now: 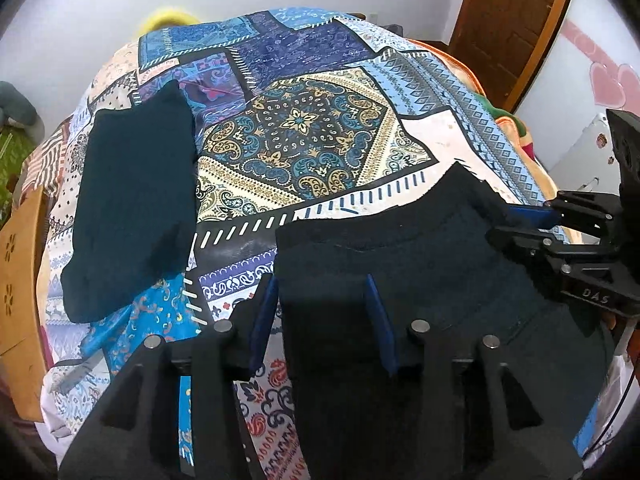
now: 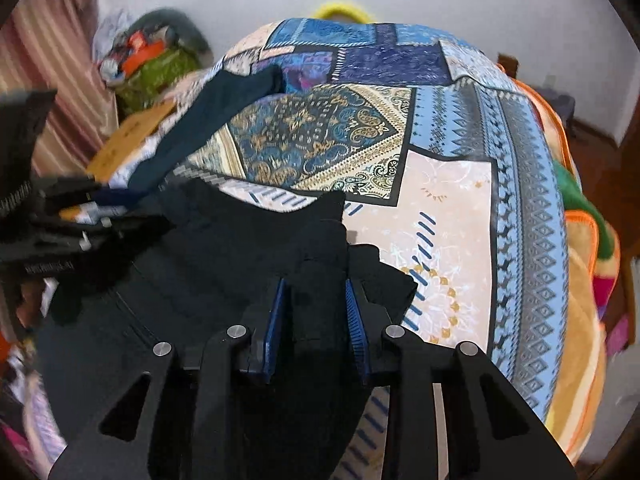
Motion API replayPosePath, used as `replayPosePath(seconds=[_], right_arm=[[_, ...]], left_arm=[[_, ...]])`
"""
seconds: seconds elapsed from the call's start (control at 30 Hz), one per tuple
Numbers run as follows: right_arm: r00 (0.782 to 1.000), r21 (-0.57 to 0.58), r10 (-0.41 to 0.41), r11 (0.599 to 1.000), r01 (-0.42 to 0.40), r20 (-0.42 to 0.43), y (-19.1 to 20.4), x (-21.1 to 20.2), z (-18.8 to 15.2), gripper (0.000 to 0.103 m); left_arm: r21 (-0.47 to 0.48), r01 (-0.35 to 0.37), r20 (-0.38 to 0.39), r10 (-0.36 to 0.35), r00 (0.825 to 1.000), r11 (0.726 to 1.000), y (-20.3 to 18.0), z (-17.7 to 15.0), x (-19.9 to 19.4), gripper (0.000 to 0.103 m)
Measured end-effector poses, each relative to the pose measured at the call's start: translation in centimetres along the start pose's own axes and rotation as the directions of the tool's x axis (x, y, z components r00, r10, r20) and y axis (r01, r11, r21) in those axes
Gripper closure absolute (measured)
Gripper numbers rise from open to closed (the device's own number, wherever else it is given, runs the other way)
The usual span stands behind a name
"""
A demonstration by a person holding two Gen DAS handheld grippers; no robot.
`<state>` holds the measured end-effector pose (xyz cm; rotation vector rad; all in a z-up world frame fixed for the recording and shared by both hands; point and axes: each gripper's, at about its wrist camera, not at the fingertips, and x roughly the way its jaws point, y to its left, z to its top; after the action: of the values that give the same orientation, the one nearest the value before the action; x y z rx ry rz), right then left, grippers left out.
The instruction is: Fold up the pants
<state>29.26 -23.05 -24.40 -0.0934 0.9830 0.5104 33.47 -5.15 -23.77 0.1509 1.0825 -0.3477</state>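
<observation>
**Both grippers at the near end of the dark pants**

The black knit pants [image 1: 420, 272] lie on the patchwork-print bedspread [image 1: 312, 136], at its near edge, with their long axis running from the grippers back toward the viewer and out of frame. The left gripper [image 1: 324, 320] has its blue-padded fingers spread, straddling the pants' left edge; cloth sits between them, but they do not look pressed onto it. The right gripper [image 2: 316, 320] is narrower, its pads set against a raised ridge of the fabric at the pants' right corner, apparently pinching it. Both point forward across the bedspread, level with each other, so neither is clearly nearer. A dark teal folded garment [image 1: 132, 208] rests well apart, left of the pants. Likely next the left must close before any lift.
</observation>
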Motion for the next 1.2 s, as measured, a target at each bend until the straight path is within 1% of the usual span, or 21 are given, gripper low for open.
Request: replayPosePath(seconds=[0.1,0.13,0.2,0.27,0.37,0.43,0.5,0.57,0.6,0.63,0.7,0.73,0.77,0.83,0.93,0.97,1.0,1.07,1.1,1.17,1.2], right_arm=[[1.0,0.01,-0.003,1.0,0.002,0.019,-0.4,-0.2,-0.4,0.087],[1.0,0.021,-0.004,1.0,0.004,0.02,-0.5,-0.3,-0.6,0.087],[1.0,0.02,-0.019,1.0,0.018,0.021,-0.3,-0.4,-0.5,0.087],[0.998,0.014,-0.048,0.999,0.048,0.028,0.0,-0.6,-0.2,0.087],[0.997,0.026,-0.066,0.997,0.066,0.027,0.3,-1.9,0.2,0.086],[0.997,0.035,-0.07,0.997,0.069,0.039,0.5,-3.2,0.2,0.086],[0.996,0.031,-0.071,0.997,0.07,0.055,0.9,-4.8,0.0,0.077],[0.993,0.022,-0.082,0.997,0.08,0.081,1.5,-6.0,-0.3,0.054],[0.991,0.015,-0.086,0.996,0.085,0.104,1.8,-6.9,-0.5,0.05],[0.99,0.013,-0.085,0.996,0.084,0.116,2.0,-7.5,-0.8,0.045],[0.989,0.033,-0.069,0.997,0.065,0.128,2.3,-8.5,-1.4,0.043],[0.99,0.051,-0.054,0.998,0.048,0.129,2.3,-8.8,-1.9,0.041],[0.991,0.072,-0.039,0.997,0.029,0.13,2.1,-8.9,-2.3,0.034],[0.992,0.114,-0.019,0.993,0.005,0.123,1.9,-8.6,-3.2,0.028],[0.997,0.16,-0.005,0.987,-0.007,0.071,1.5,-7.3,-4.7,0.028],[0.998,0.172,-0.001,0.985,-0.009,0.056,1.3,-6.8,-5.2,0.028],[0.999,0.19,0.007,0.982,-0.014,0.037,1.1,-6.2,-5.7,0.028],[0.999,0.224,0.033,0.974,-0.029,-0.011,0.6,-4.7,-6.4,0.028],[0.998,0.247,0.054,0.968,-0.048,-0.016,0.3,-4.2,-6.7,0.028],[0.995,0.283,0.099,0.954,-0.093,-0.007,-0.3,-3.7,-6.7,0.023],[0.993,0.294,0.122,0.949,-0.114,-0.006,-0.6,-3.3,-6.4,0.022]], left_arm=[[-0.051,0.033,-0.004,-0.033,0.999,0.998,0.8,-0.1,0.5,0.052],[-0.059,0.03,0.001,-0.03,1.0,0.998,0.9,-0.2,0.6,0.046],[-0.052,-0.002,0.015,0.003,1.0,0.999,0.8,-0.5,0.6,0.043],[-0.044,-0.015,0.022,0.016,1.0,0.999,0.5,-0.4,0.2,0.043],[-0.047,-0.034,0.042,0.036,0.998,0.998,0.4,-0.3,-1.2,0.044],[-0.043,-0.037,0.077,0.04,0.996,0.998,0.3,-0.4,-3.0,0.045],[-0.052,-0.023,0.122,0.029,0.992,0.998,0.5,-0.5,-5.1,0.044],[-0.068,-0.012,0.156,0.023,0.988,0.998,0.7,-0.6,-7.0,0.043],[-0.076,-0.001,0.167,0.014,0.986,0.997,1.0,-0.8,-7.8,0.037],[-0.086,0.006,0.174,0.009,0.985,0.996,1.2,-0.9,-8.3,0.028],[-0.109,0.015,0.182,0.005,0.983,0.994,1.7,-1.6,-9.0,0.022],[-0.113,0.016,0.175,0.004,0.985,0.994,1.8,-1.9,-9.0,0.021],[-0.112,0.016,0.156,0.002,0.988,0.994,1.9,-2.2,-8.8,0.021],[-0.117,0.023,0.104,-0.011,0.994,0.993,2.2,-3.2,-7.8,0.021],[-0.141,0.078,0.017,-0.076,0.997,0.987,2.3,-4.7,-5.9,0.021],[-0.151,0.101,-0.009,-0.103,0.995,0.983,2.3,-5.1,-5.3,0.021],[-0.171,0.134,-0.04,-0.143,0.989,0.976,2.4,-5.4,-4.5,0.021],[-0.219,0.176,-0.078,-0.197,0.977,0.96,2.6,-5.5,-3.2,0.02],[-0.236,0.192,-0.089,-0.218,0.972,0.953,2.7,-5.5,-2.8,0.018],[-0.277,0.237,-0.122,-0.279,0.953,0.931,2.7,-5.1,-1.3,0.018],[-0.28,0.237,-0.127,-0.28,0.952,0.931,2.5,-4.9,-0.9,0.015]])
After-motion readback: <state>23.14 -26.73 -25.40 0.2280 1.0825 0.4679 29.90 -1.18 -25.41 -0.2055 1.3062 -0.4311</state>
